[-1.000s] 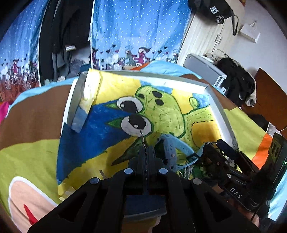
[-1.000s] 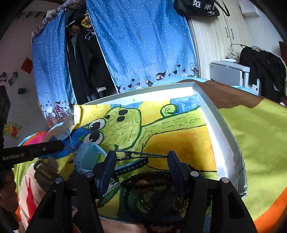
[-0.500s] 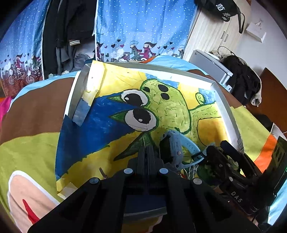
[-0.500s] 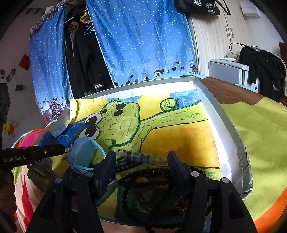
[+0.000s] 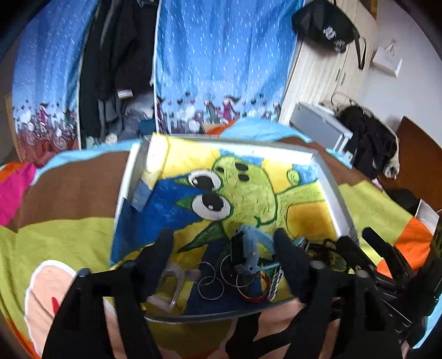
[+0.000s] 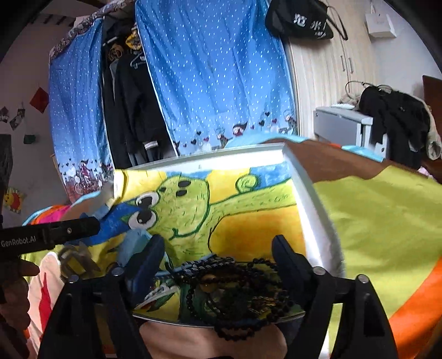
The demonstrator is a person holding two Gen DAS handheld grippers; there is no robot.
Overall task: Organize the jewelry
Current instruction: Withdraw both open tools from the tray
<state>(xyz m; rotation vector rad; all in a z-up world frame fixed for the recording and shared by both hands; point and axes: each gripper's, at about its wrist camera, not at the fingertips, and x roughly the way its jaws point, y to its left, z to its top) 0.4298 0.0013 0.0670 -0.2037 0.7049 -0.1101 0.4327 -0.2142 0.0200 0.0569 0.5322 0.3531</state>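
Silver rings (image 5: 211, 285), about four, one red bangle (image 5: 252, 297); both tongs (image 5: 223, 248) (image 6: 218, 248) just spread, pinching nothing.

White lettering "GenRobot.AI" runs along the black left gripper (image 6: 49, 237), seen in the right wrist view. The hanging black bag (image 6: 299, 20) bears white Chinese characters, too partial to read surely. Its print in the left wrist view is blurred.

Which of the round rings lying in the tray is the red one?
The red bangle is the ring lying farthest right in the tray, next to the twisted chain. The other rings left of it are thin and silvery.
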